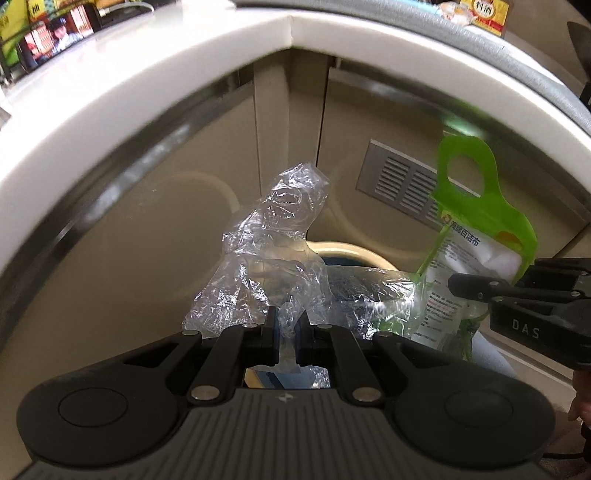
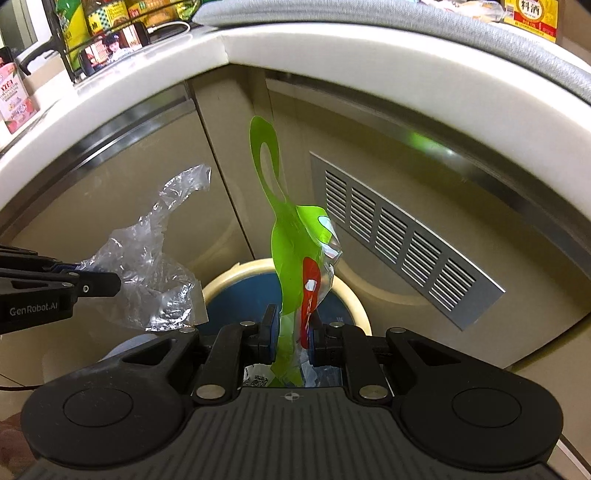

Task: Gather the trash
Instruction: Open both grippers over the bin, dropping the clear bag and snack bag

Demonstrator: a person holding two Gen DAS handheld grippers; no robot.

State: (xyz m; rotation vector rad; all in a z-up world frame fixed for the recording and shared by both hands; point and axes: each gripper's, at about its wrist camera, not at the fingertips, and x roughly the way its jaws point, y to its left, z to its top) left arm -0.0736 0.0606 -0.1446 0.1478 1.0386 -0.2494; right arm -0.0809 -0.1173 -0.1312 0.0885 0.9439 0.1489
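Observation:
My left gripper [image 1: 287,332] is shut on a crumpled clear plastic bag [image 1: 269,251] and holds it in the air below the counter edge. It also shows in the right wrist view [image 2: 147,280], at the left gripper's tip [image 2: 99,285]. My right gripper [image 2: 292,328] is shut on a green sponge-cloth package [image 2: 291,243], held upright. The package [image 1: 476,221] and the right gripper [image 1: 465,284] show at the right of the left wrist view. A round cream-rimmed bin with a blue liner [image 2: 236,291] stands below both grippers; its rim [image 1: 369,254] shows behind the bag.
A white countertop edge [image 1: 147,81] curves overhead, meeting at a corner. Beige cabinet doors [image 2: 147,192] and a grey vent grille [image 2: 406,254] stand behind the bin. Bottles and packets [image 2: 96,22] sit on the counter, with a phone [image 2: 114,44].

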